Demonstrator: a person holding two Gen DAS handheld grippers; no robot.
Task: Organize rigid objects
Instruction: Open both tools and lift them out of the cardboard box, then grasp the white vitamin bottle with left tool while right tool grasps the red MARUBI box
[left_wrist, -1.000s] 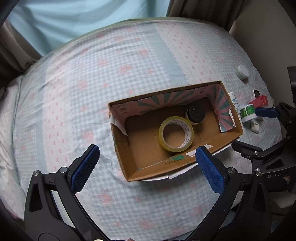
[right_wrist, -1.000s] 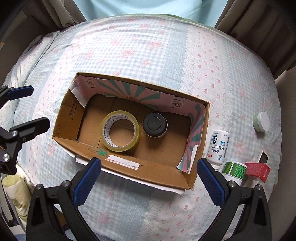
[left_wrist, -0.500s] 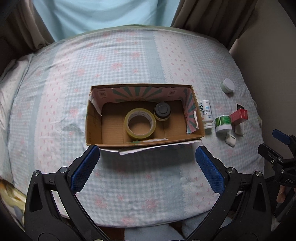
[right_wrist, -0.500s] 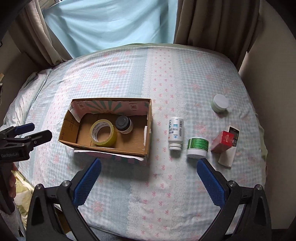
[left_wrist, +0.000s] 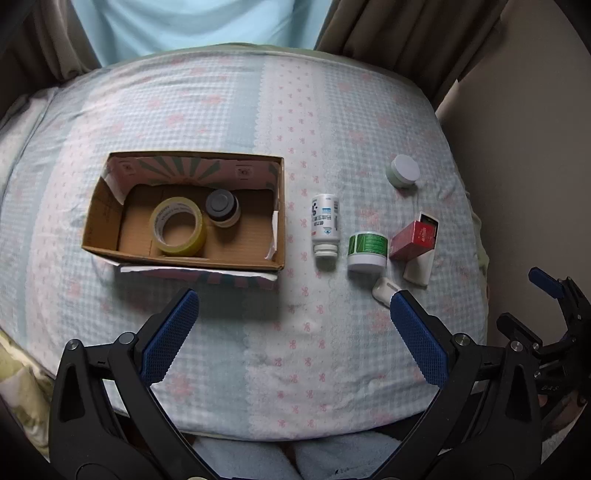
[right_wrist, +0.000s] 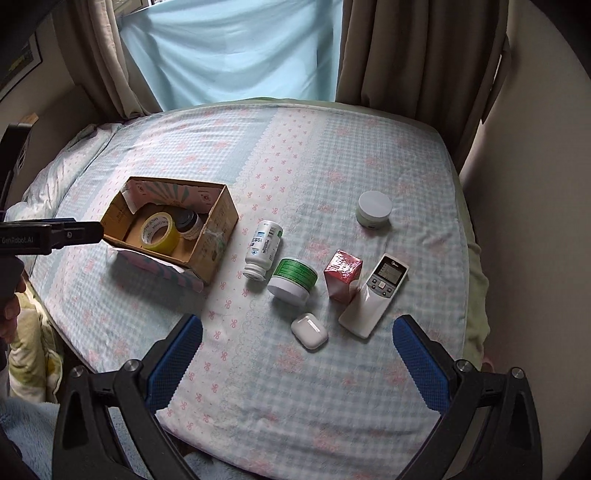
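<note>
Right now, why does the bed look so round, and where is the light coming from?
Both views: fisheye lenses bulge the bed, corners go black. Right wrist view: daylight through the blue curtain, and the cardboard box casts a soft shadow toward the camera.

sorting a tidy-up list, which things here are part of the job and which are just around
Job: box, tape, dark jar, bottle, green tub, red carton, remote, earbud case, white jar.
Around: bedspread, curtains.

Black tool (right_wrist: 297, 350), blue textured pads (right_wrist: 173, 363).
</note>
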